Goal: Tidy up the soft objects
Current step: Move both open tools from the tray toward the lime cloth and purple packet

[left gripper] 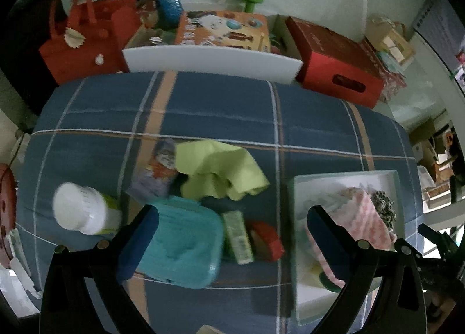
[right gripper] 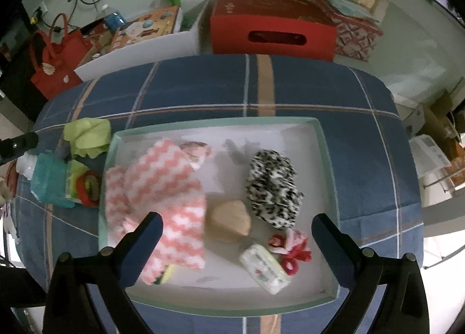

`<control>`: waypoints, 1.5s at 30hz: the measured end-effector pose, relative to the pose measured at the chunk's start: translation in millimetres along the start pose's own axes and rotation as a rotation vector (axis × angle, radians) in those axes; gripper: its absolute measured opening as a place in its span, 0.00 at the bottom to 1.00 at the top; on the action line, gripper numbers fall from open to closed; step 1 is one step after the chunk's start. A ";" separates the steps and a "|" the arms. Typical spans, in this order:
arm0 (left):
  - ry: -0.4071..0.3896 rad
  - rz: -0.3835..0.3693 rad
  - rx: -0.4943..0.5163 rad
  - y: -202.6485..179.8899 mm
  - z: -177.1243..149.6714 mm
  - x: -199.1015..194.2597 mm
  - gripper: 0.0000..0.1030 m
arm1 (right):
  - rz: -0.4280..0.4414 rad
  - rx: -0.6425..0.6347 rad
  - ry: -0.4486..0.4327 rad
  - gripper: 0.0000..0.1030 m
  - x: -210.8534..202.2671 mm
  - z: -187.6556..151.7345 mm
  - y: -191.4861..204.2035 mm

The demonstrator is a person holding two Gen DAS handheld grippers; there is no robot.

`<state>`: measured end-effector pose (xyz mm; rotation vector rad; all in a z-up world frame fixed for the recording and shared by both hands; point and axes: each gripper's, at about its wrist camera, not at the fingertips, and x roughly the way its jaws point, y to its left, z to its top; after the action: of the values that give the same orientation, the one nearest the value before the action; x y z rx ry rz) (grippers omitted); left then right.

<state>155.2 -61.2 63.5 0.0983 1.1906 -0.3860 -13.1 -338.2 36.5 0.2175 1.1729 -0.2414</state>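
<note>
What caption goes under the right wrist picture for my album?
Open right claw hovers over a white shallow tray holding a pink zigzag cloth and leopard-print fabric scrunchie.

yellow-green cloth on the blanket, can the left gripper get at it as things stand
Probably yes. The left gripper is open and empty, and the yellow-green cloth lies on top, uncovered, ahead of it. The teal box and green packet sit nearer, so it would have to reach over them.

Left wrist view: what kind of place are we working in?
Probably a home room used for storage: a plaid-covered table, a red tote bag and stacked boxes on the floor behind.
</note>
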 end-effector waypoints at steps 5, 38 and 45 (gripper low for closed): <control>-0.032 0.017 -0.031 31.2 12.2 -12.5 0.99 | 0.019 -0.032 -0.037 1.00 -10.4 15.0 25.9; 0.158 0.027 -0.088 135.5 74.4 48.0 0.99 | 0.160 -0.276 0.098 1.00 89.0 107.5 226.3; 0.232 0.093 -0.061 121.5 78.4 81.0 0.99 | 0.153 -0.276 0.154 0.93 125.9 109.0 232.4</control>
<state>291.8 10.7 3.2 0.1478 1.4203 -0.2612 198.6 -157.8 -29.7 0.0831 1.3205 0.0740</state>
